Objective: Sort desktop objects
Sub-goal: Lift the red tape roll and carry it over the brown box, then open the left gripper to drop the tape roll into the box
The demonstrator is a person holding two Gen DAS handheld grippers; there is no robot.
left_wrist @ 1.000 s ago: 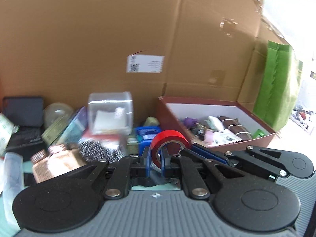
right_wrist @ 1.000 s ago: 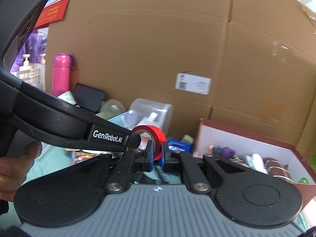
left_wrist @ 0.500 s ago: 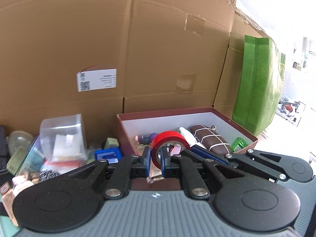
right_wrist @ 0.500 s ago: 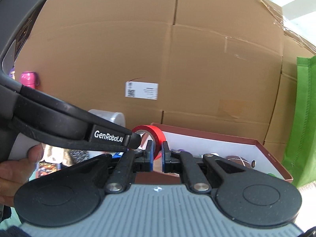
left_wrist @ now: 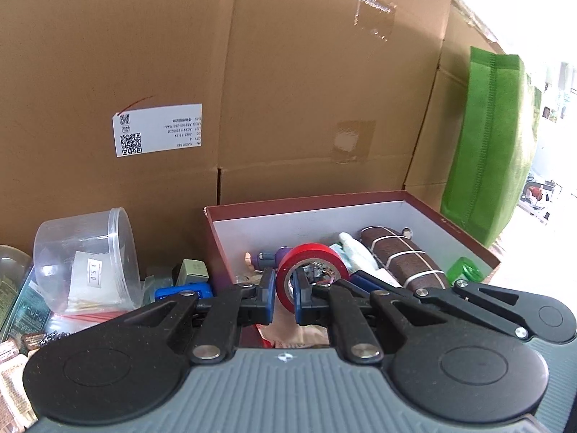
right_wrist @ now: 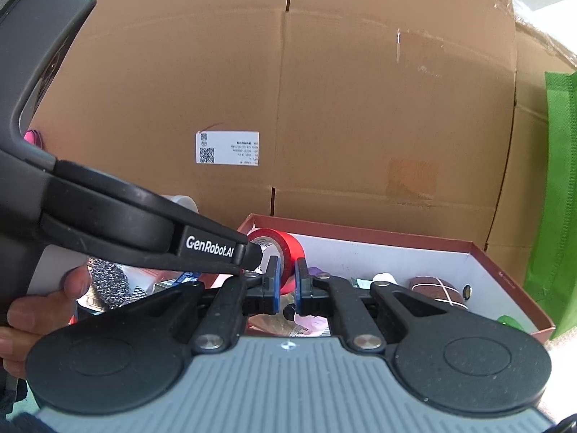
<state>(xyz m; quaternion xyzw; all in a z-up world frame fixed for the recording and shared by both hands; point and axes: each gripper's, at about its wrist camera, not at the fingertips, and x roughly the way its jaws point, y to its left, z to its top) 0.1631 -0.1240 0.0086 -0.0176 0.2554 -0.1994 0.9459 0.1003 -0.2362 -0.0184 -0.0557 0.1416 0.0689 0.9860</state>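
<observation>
Red tape roll (left_wrist: 311, 270) sits clamped in the left tongs (left_wrist: 282, 293), whose jaws pinch its wall; the right tongs (right_wrist: 286, 286) are closed right beside it. Since a second ago both have swung from above the clutter to over the open box (left_wrist: 468, 239), among its contents.

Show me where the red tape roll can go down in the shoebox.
The shoebox has bare white floor along its back wall, behind the purple item and brown case. Its front and middle are crowded. Left of the box, around the clear tub, is packed solid.
</observation>
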